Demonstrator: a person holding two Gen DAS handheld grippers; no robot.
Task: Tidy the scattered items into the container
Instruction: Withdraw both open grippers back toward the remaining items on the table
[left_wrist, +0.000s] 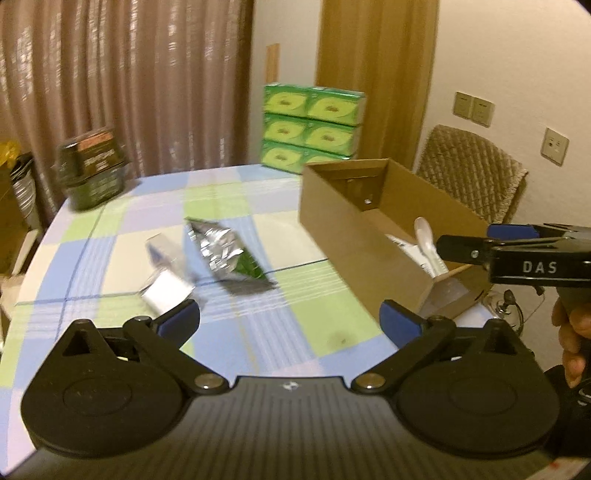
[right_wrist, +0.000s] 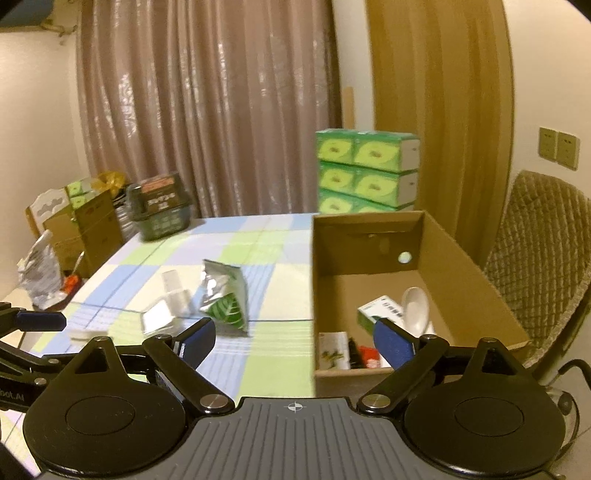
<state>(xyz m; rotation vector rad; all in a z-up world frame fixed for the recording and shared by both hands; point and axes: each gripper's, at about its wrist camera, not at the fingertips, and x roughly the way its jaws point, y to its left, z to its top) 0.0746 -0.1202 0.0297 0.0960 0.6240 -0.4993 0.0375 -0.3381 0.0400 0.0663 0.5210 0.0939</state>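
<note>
Through my left wrist camera, my left fingers (left_wrist: 290, 319) stand wide apart with nothing between them, hovering over the checked table (left_wrist: 110, 236). The foil packet (left_wrist: 225, 253) lies ahead and a little left of centre, its long axis running diagonally from far-left to near-right. The clear plastic tub (left_wrist: 166, 280) sits just beside it, close to my left pad; it is blurred, so I can only guess it is a lidded tub. The cardboard box (left_wrist: 332, 221) stands to the right, a white spoon (left_wrist: 430, 245) inside. My right gripper (left_wrist: 480, 245) reaches in from the right, marked "DAS".

Through my right wrist camera, my right fingers (right_wrist: 295, 339) are also spread and empty. The packet (right_wrist: 225, 299), printed with a green leaf, and the tub (right_wrist: 166, 310) lie ahead-left; the box (right_wrist: 369, 240) sits ahead-right, holding the spoon (right_wrist: 415, 308) and a small carton (right_wrist: 380, 312) whose print I cannot read. I judge my left hand nearer both loose items.
</note>
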